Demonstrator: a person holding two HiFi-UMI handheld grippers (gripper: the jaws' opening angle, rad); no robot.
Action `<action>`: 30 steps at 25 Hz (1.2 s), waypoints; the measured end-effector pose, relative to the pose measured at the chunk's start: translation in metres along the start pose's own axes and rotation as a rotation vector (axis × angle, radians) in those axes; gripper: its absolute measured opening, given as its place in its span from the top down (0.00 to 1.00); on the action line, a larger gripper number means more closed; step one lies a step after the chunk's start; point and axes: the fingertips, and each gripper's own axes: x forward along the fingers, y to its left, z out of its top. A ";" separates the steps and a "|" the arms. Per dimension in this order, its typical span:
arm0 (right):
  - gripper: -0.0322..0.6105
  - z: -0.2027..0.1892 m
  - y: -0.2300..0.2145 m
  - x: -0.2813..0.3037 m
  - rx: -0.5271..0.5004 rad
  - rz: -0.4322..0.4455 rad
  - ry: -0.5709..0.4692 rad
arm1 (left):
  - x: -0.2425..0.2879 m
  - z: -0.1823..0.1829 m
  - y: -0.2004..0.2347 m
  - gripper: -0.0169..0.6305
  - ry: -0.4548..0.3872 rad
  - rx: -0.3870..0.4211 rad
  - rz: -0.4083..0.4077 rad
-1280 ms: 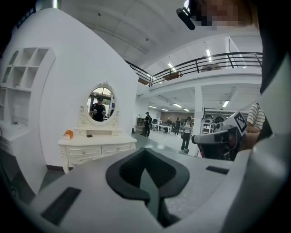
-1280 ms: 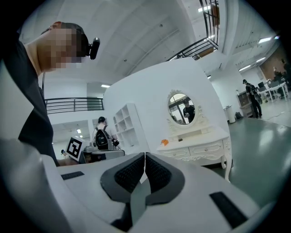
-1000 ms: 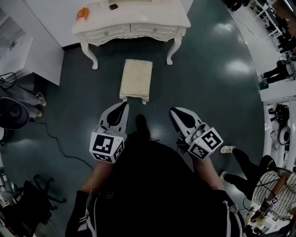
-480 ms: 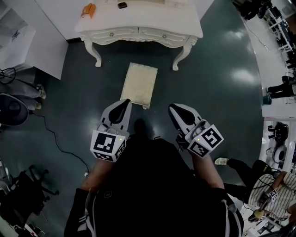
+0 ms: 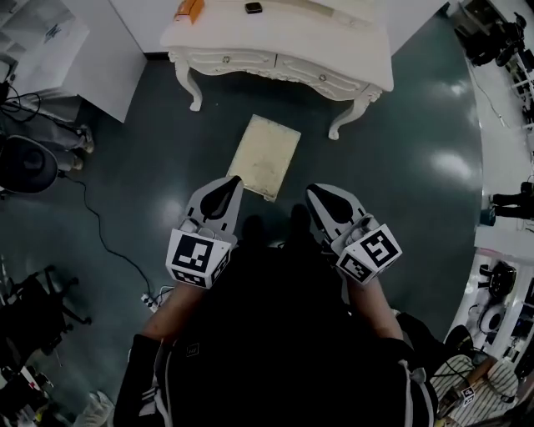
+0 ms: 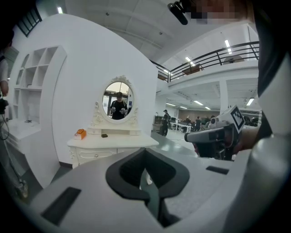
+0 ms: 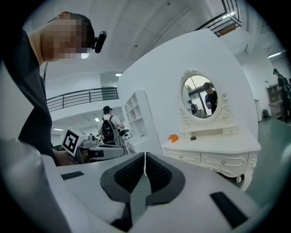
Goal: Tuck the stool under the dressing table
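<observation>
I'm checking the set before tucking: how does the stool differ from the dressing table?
The dressing table is wider and white; the stool is smaller and cream. The table top carries an orange object and a small dark one; the stool's top is bare. The stool sits skewed to the table's front edge. Both stand on the dark floor.

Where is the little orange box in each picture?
Head view: the orange box is at the top edge, on the left end of the dressing table.
Left gripper view: left of the middle, on the table top below the oval mirror.
Right gripper view: right of the middle, on the table's left end.
Shared landmark: the small dark thing lying just right of it on the table top.
</observation>
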 end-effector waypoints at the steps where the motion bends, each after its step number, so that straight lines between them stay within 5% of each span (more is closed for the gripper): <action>1: 0.92 -0.001 -0.003 0.003 -0.009 0.022 0.011 | 0.003 -0.001 0.001 0.96 -0.002 -0.005 0.019; 9: 0.92 -0.003 -0.046 0.014 -0.114 0.173 0.118 | 0.032 -0.004 -0.004 0.96 -0.017 -0.083 0.181; 26: 0.92 -0.038 -0.115 0.039 -0.555 0.372 0.340 | 0.080 -0.026 -0.019 0.96 0.019 -0.211 0.428; 30: 0.92 -0.047 -0.111 0.069 -0.491 0.386 0.369 | 0.071 -0.045 0.000 0.96 0.031 -0.236 0.468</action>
